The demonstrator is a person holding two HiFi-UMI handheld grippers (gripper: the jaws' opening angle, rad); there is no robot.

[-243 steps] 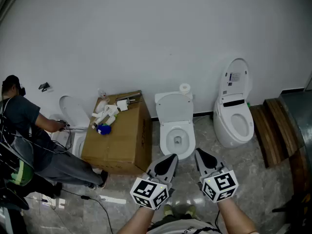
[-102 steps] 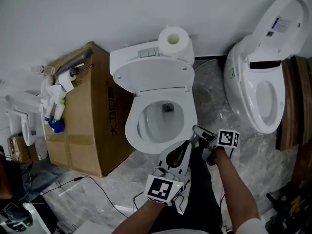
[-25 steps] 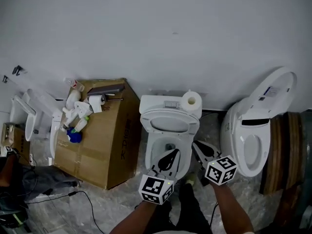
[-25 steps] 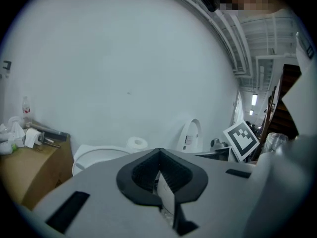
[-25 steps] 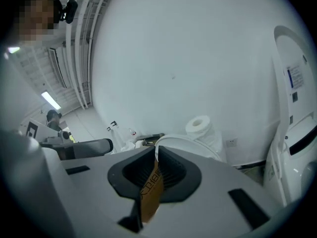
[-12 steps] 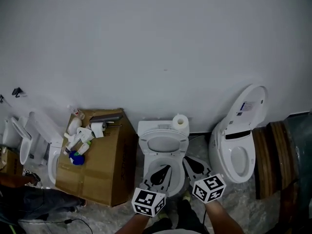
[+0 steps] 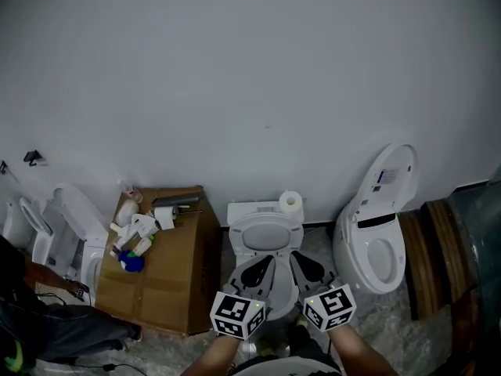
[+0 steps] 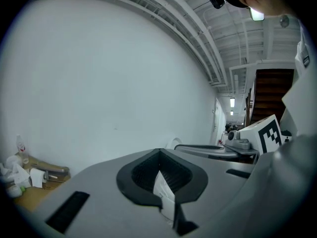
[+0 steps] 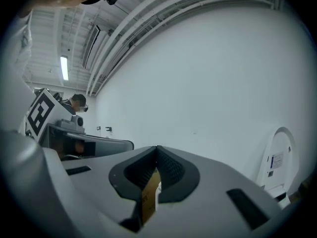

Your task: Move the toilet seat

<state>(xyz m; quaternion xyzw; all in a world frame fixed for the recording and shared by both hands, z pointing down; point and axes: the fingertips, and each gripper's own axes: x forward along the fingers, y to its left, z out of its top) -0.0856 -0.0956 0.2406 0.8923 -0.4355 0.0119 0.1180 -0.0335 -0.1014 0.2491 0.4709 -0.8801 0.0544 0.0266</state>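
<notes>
- Head view shows the wall [image 7: 250, 92] backing a row of fixtures, so raised lids have something to lean toward.
- The box [image 7: 168, 276] stands just beside the middle toilet and serves as a makeshift shelf for bottles [image 7: 135, 235] and clutter.
- The toilet [image 7: 254, 210] stands straight ahead of the person. Its seat [image 7: 264, 237] appears tipped up against the tank. Whether that oval is the ring, the lid or both, I cannot tell. The bowl is mostly hidden behind the grippers.
- The left gripper [image 7: 268, 259] and right gripper [image 7: 297, 258] are held side by side over the bowl, roughly level and not touching the seat. Each has its jaws pressed together with nothing between them. I judge this a resting pose rather than a reach.
- The roll [image 7: 291, 202] sits on the tank's right corner, behind the seat and out of its path.
</notes>
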